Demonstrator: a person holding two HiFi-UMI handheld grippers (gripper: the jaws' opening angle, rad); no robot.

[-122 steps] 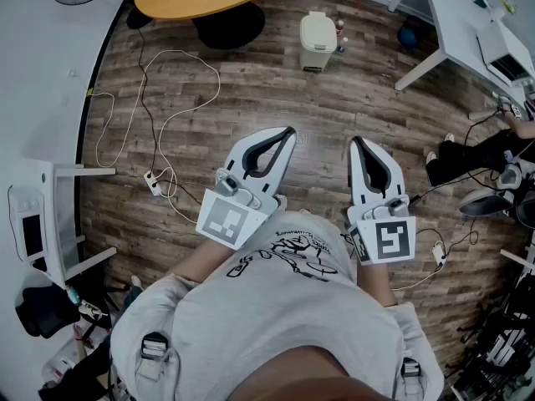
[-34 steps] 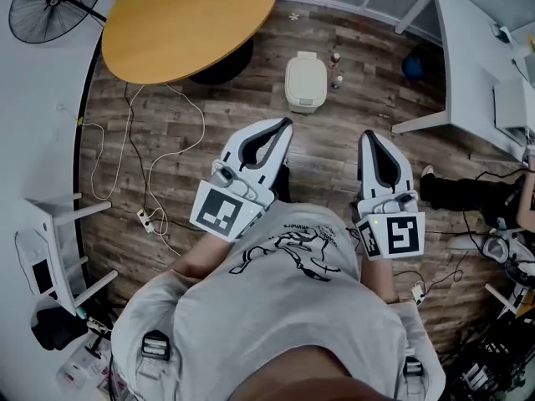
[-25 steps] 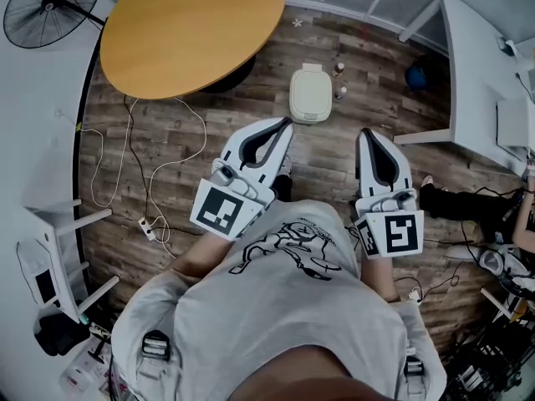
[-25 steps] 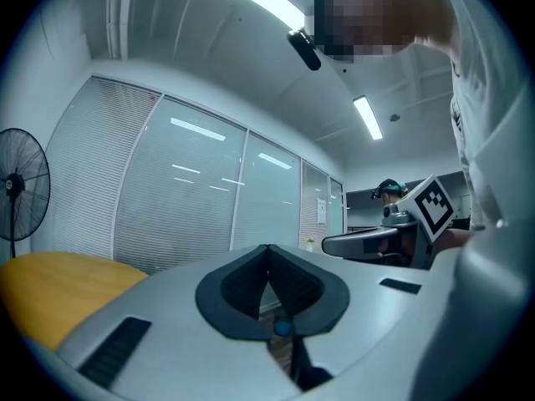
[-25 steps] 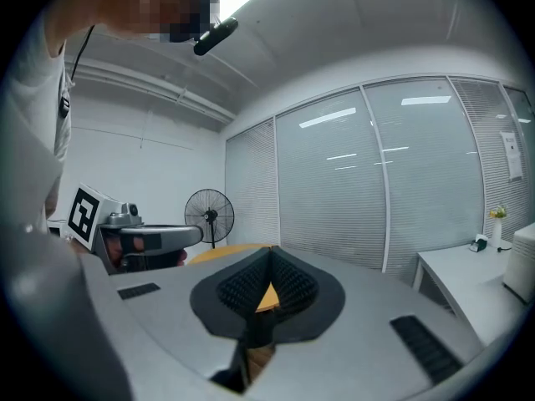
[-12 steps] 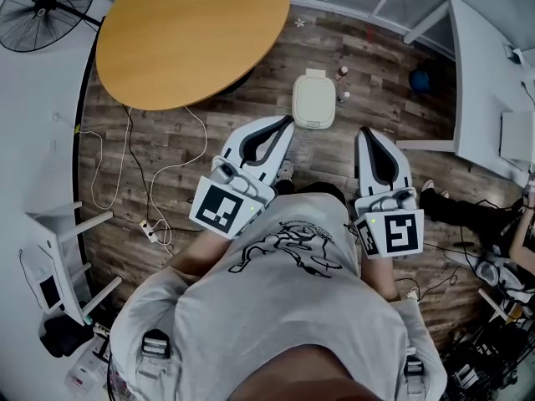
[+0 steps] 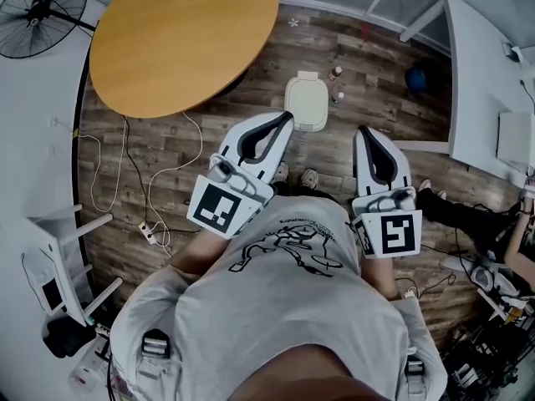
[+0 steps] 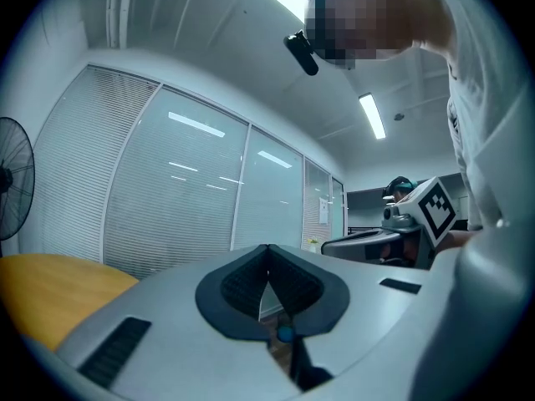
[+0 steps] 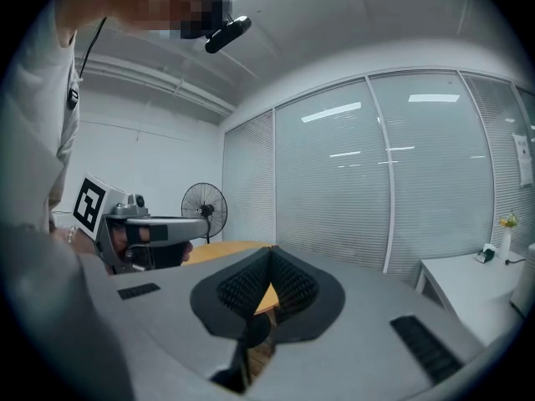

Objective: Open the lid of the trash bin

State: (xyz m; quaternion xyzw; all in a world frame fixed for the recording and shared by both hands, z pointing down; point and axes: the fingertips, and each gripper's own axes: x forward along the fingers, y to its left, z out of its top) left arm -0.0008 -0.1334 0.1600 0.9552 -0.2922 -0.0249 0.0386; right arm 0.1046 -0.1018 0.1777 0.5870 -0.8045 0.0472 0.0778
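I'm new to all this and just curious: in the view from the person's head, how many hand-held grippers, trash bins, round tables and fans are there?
Hand-held grippers: 2 (left hand-held gripper, right hand-held gripper)
Trash bin: 1
Round table: 1
Fan: 1
Total: 5

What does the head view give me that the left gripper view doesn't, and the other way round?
Only the head view: the cream plastic trash bin, closed, just ahead of the tips of both tongs. The left gripper view looks level, over it, and misses it entirely.
Only the left gripper view: the ceiling strip light overhead.
Both: the round orange wooden table, the black standing fan, and the left tongs and right tongs, each closed with nothing between them.
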